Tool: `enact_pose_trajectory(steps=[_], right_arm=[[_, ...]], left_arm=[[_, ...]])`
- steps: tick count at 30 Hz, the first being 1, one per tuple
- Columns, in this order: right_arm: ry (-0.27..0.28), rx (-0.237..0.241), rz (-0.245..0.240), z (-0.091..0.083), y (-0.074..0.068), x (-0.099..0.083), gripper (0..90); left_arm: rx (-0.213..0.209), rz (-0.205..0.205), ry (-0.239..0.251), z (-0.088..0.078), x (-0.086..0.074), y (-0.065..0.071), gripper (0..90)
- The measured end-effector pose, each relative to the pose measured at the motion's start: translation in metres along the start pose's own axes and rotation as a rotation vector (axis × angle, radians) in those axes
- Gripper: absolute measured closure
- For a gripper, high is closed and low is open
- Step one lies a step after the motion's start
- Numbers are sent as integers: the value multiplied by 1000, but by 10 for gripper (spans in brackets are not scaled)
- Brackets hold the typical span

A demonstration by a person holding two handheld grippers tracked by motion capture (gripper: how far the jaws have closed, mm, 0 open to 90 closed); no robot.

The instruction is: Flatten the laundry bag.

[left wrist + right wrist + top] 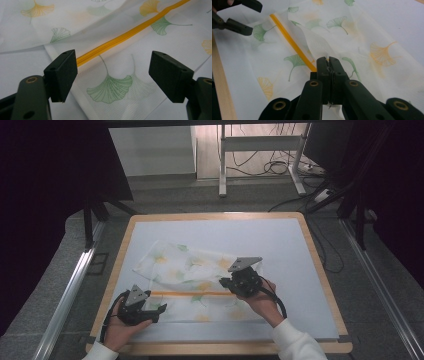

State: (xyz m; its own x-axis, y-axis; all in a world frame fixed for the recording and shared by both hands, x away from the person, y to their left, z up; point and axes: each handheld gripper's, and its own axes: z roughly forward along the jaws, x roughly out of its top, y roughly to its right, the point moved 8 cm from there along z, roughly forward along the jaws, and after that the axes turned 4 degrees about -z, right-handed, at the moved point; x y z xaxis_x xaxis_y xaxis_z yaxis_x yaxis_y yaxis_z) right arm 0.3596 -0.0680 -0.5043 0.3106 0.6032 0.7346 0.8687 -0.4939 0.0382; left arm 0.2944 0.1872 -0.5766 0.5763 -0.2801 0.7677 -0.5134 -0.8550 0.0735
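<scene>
On the pale surface, near its middle and reaching toward the person's edge, lay a white mesh bag printed with green and orange ginkgo leaves, crossed by an orange zipper running side to side in the high view. Lay rumpled rather than flat, with a loose fold of fabric raised along the far side of the zipper (clearest in the right gripper view).

At the zipper's right-hand end, seen from above, sat the right gripper, held from below in the person's right hand. Fingers pressed together there, pinching something small and pale at the end of the zipper, with a scrap of white fabric caught between the pads; whether that was the zipper pull could not be told.

By the bag's near left corner hovered the left gripper, held in the left hand. Fingers spread wide, gripping nothing, pointed along the zipper with a green leaf print lying between them and the fabric beneath, touched by neither pad as far as could be seen.

Around the pale surface ran a wooden rim.
</scene>
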Motion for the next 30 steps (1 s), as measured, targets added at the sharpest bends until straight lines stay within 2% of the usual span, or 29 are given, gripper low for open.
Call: enact_pose_trajectory(steps=[5, 6, 15, 26, 30], right_arm=[[0, -15, 13, 1, 11, 4, 877], [2, -30, 24, 0, 19, 8, 877], [1, -77, 55, -4, 47, 19, 877], [8, -128, 126, -8, 85, 15, 877], [13, -139, 148, -8, 94, 12, 878]], left_arm=[[-2, 0, -2, 0, 0, 0, 228], [-4, 0, -2, 0, -1, 1, 228], [-5, 3, -3, 0, -1, 1, 228], [-1, 9, -8, 1, -1, 1, 228], [0, 9, -8, 1, -1, 1, 227]])
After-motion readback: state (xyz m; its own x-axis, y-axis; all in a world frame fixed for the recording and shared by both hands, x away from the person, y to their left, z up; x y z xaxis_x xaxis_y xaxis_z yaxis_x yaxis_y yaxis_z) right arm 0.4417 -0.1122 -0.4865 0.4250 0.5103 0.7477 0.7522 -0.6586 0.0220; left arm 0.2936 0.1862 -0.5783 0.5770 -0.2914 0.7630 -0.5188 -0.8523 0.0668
